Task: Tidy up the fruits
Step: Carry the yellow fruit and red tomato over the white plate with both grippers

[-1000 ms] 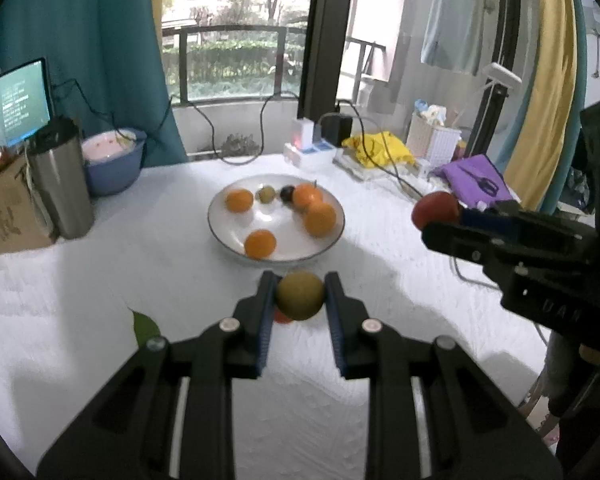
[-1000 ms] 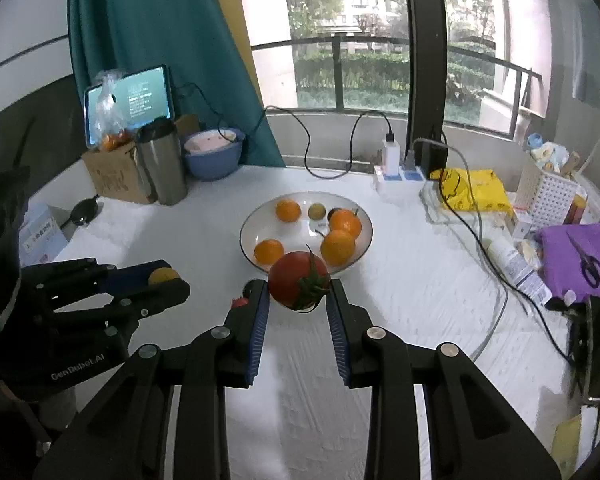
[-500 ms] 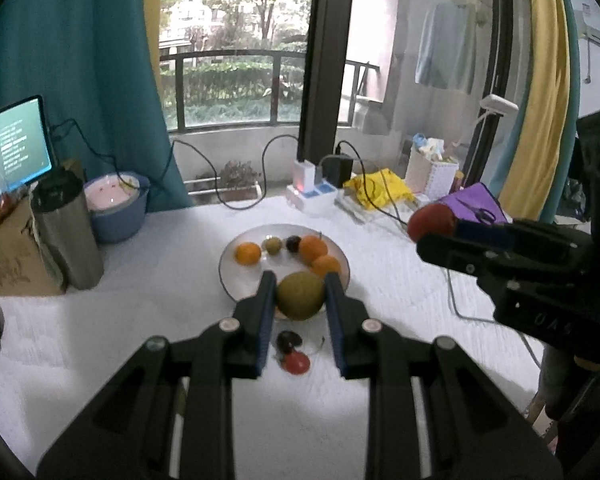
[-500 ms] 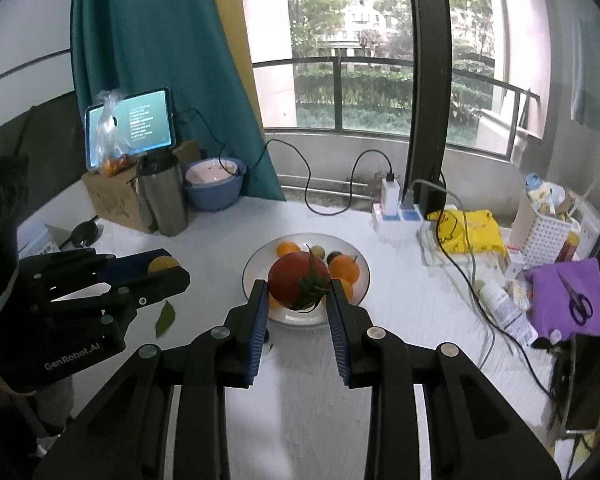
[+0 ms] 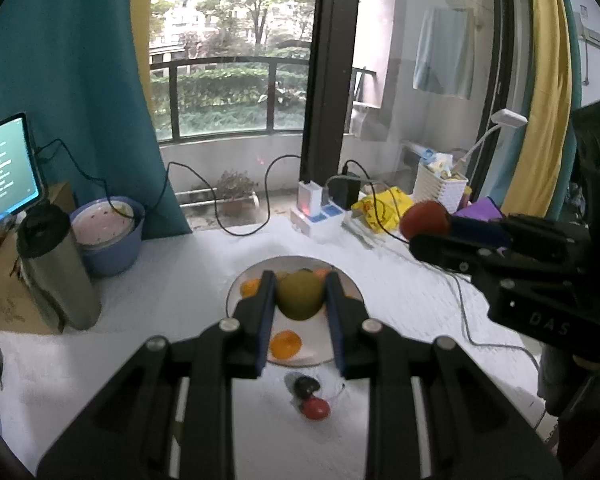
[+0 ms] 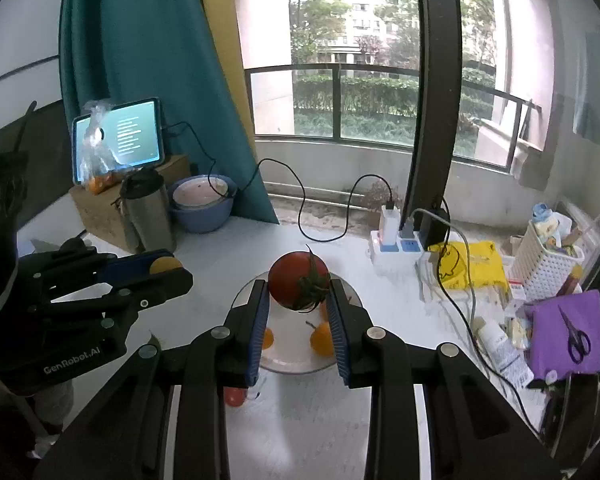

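Left wrist view: the left tool point(image 5: 301, 294) pinches a yellow-green fruit point(image 5: 301, 295) between its blue pads, held in the air above the white plate point(image 5: 352, 288).
Right wrist view: the right tool point(image 6: 298, 300) pinches a red tomato point(image 6: 298, 285) across its middle, green stalk turned towards the camera, also above the plate.
Yellow-green fruit, handling: it looks round, firm and smooth-skinned, probably fairly light; its kind cannot be told from here. A hold across the widest part, as it has now, should keep it from rolling out.
Tomato, handling: soft under a thin, glossy skin, so it would bruise or split under a hard squeeze. The pads are best kept on the flanks, clear of the stalk.
Plate contents: several oranges point(image 5: 285, 345) lie in it, partly hidden behind the tools, and they would likely roll if nudged.
Loose fruit: a small red fruit point(image 5: 315, 409) and a dark one point(image 5: 306, 386) sit on the bench point(image 5: 172, 288) just in front of the plate. Both are tiny and probably delicate, calling for a light pinch.
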Action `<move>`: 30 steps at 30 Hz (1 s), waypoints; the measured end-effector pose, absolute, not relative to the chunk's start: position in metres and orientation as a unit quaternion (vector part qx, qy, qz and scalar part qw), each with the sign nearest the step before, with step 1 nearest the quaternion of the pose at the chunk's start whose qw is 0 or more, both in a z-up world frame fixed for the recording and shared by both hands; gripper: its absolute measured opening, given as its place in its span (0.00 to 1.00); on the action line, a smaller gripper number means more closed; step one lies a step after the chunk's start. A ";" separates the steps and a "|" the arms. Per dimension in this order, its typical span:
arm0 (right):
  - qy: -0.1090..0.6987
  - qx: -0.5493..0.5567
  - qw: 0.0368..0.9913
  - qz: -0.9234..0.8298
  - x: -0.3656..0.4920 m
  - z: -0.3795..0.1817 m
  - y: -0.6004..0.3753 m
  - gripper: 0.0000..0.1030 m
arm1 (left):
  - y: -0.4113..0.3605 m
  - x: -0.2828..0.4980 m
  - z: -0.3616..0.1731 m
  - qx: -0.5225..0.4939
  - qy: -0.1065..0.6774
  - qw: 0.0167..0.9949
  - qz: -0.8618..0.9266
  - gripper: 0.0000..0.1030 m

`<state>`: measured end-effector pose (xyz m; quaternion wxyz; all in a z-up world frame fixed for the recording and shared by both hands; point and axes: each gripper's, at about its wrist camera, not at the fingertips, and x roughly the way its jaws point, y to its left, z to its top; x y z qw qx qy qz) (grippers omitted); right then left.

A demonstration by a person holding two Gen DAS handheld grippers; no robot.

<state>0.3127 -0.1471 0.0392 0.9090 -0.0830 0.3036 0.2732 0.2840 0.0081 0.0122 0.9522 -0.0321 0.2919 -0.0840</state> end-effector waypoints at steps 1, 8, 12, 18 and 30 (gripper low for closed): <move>0.304 -0.084 0.909 0.273 0.318 0.039 -0.145 0.30 | 0.008 0.287 0.012 -0.032 0.292 0.952 -0.084 0.25; 0.313 -0.087 0.905 0.274 0.344 0.030 -0.138 0.30 | 0.017 0.316 0.005 -0.035 0.300 0.950 -0.084 0.25; 0.321 -0.089 0.903 0.272 0.360 0.022 -0.134 0.30 | 0.019 0.331 -0.005 -0.038 0.308 0.947 -0.083 0.25; 0.338 -0.091 0.896 0.274 0.383 0.005 -0.127 0.30 | 0.023 0.354 -0.026 -0.045 0.329 0.940 -0.079 0.25; 0.386 -0.095 0.871 0.290 0.421 -0.047 -0.104 0.30 | 0.035 0.388 -0.077 -0.063 0.375 0.922 -0.073 0.25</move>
